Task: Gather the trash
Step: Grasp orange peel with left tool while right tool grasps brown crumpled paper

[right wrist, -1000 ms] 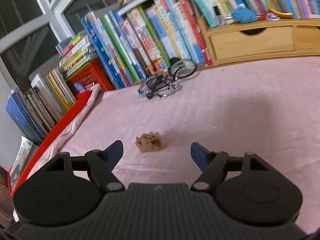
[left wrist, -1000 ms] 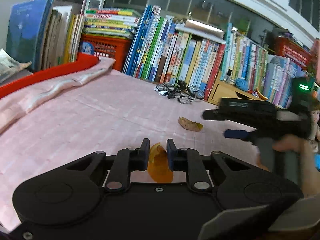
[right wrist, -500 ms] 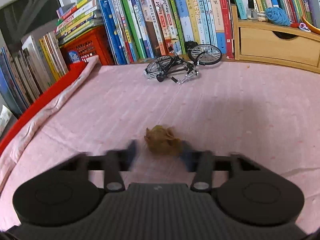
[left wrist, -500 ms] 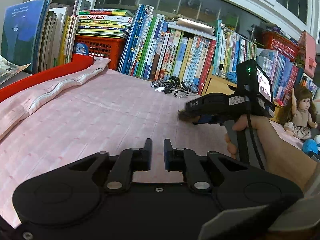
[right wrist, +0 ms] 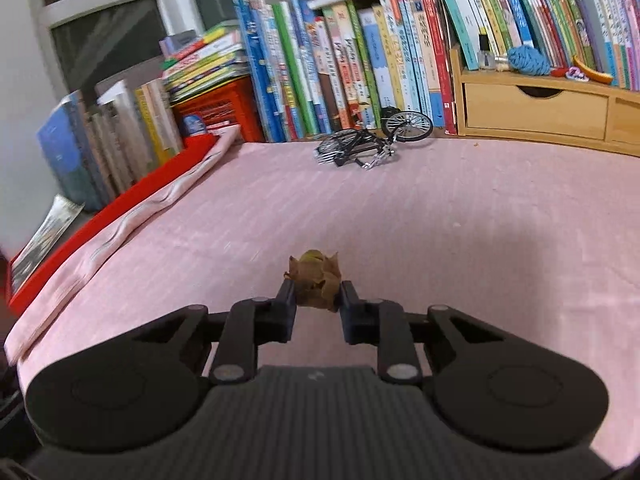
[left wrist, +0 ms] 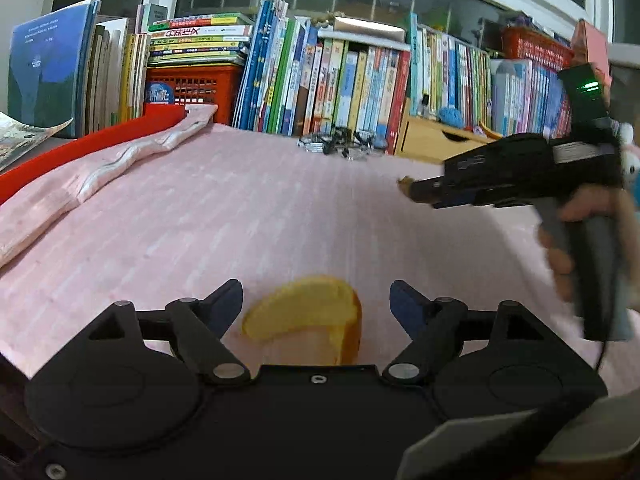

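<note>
A pink striped cloth-covered surface [right wrist: 460, 216] fills both views, with a long row of upright colourful books [right wrist: 352, 60] backing it and a pale wooden drawer unit [right wrist: 536, 110] beside them, so the open middle is where loose litter collects. A small black model bicycle [right wrist: 374, 140] lies on its side near the books, well apart from the trash and probably not part of it. The right gripper [right wrist: 316, 290] has its jaws drawn close together, pinching a crumpled brown scrap of paper or dried leaf [right wrist: 316, 282] between the fingertips; it seems raised just clear of the cloth, likely so it can be carried off without dragging. The left gripper [left wrist: 316, 304] stands with its jaws spread wide and holding nothing, while a curved orange piece of peel [left wrist: 308, 314] rests on the cloth between the fingertips, touching neither; the wide spread suits straddling it before closing.
</note>
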The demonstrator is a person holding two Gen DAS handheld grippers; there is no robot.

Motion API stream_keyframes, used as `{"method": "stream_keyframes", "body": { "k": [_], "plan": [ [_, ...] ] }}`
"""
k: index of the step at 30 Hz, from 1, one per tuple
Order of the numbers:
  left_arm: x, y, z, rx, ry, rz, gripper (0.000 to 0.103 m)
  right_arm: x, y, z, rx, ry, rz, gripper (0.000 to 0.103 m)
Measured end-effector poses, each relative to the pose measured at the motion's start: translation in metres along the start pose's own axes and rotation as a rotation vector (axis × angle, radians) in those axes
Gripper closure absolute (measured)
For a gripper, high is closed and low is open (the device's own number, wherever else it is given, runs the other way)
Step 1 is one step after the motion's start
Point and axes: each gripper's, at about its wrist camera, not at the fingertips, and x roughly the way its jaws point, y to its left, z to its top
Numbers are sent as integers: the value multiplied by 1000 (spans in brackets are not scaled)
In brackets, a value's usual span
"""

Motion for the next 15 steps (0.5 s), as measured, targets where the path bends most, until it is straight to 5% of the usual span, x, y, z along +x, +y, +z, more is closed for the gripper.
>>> {"method": "stream_keyframes", "body": {
  "k": [4,9,15],
  "plan": [
    [7,-5,-9,20,9,33,33,-32,7,-23,-20,-13,18,76],
    [9,-8,-7,-3,17,34,70,-64,10,-53,-5,-30,28,75],
    [-10,-27,-2,48,21,-2,72,-98,15,-85,-6,-41,32,75]
  ]
}}
